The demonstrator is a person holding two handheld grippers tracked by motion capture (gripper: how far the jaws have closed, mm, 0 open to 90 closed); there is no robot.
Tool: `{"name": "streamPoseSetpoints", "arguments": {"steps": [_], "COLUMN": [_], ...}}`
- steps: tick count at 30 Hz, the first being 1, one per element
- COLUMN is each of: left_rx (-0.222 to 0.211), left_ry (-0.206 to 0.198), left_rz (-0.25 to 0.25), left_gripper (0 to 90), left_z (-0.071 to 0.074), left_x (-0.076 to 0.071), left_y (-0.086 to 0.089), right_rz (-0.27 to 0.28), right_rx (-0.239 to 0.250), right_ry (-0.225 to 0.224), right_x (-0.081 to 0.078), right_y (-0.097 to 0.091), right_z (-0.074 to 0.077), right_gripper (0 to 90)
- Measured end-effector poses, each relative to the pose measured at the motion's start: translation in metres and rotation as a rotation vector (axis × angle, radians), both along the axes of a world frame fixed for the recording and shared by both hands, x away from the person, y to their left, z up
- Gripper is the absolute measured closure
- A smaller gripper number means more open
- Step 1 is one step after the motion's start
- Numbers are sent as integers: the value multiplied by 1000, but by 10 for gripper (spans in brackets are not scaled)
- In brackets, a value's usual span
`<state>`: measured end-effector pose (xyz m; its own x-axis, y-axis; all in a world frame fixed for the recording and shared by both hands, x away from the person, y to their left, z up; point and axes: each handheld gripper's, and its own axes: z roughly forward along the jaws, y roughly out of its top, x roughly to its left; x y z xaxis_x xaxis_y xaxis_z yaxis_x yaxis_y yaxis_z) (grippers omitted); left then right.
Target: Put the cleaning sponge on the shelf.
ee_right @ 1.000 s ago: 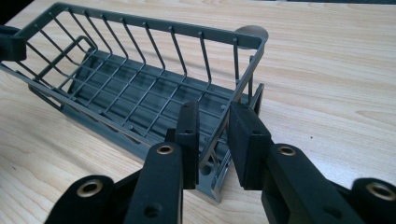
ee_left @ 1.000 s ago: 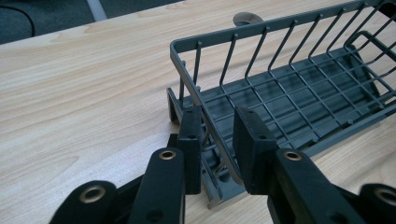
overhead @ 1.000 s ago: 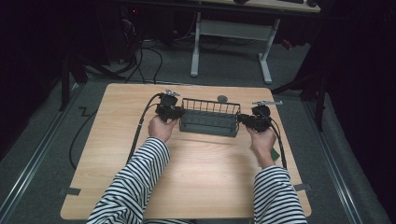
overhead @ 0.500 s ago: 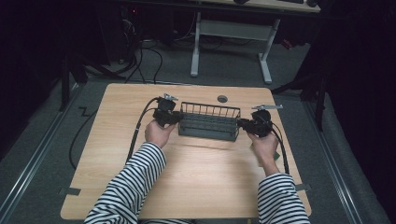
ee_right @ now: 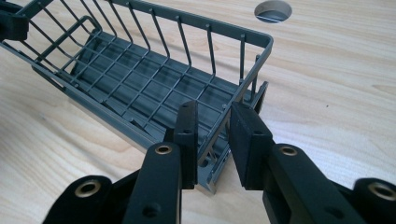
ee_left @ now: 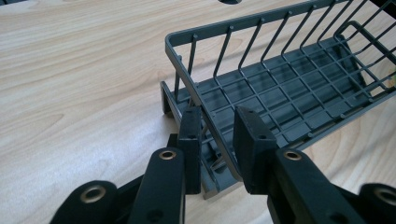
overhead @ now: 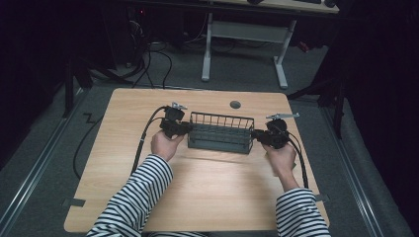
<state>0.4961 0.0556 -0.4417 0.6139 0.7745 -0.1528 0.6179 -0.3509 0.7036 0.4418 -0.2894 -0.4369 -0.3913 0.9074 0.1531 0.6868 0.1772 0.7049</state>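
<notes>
A dark grey wire basket (overhead: 221, 133) stands lengthwise on the wooden table (overhead: 197, 192), past its middle. My left gripper (overhead: 187, 129) is shut on the basket's left end and my right gripper (overhead: 254, 134) on its right end. In the left gripper view the jaws (ee_left: 217, 119) straddle the end wall of the basket (ee_left: 289, 88), one pad inside and one outside. The right gripper view has its jaws (ee_right: 212, 114) clamped the same way on the opposite end of the basket (ee_right: 140, 74). The basket is empty. Striped sleeves reach in from the near edge.
A round cable hole (overhead: 235, 104) sits in the tabletop just behind the basket. Black cables (overhead: 143, 143) trail from each gripper over the table's sides. A white desk frame (overhead: 207, 49) stands on the floor beyond the far edge.
Both grippers and the basket between them have slid a little toward the person's side of the table. The grips are unchanged.
</notes>
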Motion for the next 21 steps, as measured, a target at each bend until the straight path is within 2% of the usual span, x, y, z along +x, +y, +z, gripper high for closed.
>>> {"name": "streamPoseSetpoints", "arguments": {"steps": [5, 10, 13, 17, 21], "left_rx": [-4, 5, 4, 13, 11], "left_ry": [8, 8, 6, 3, -3], "left_rz": [-4, -12, -15, -28, -30], "left_gripper": [732, 733, 733, 732, 734], "left_z": [0, 1, 1, 1, 1], "left_x": [-7, -16, -22, -30, -36], "left_y": [3, 3, 6, 8, 9], "right_rz": [11, 38, 49, 64, 76], "right_rx": [33, -45, -49, -19, -38], "right_ry": [-1, -6, -7, -13, -18], "right_x": [-10, -21, -26, -36, -44], "right_y": [-1, 5, 6, 5, 7], "right_z": [-2, 3, 3, 1, 3], "right_gripper": [729, 728, 725, 720, 718]}}
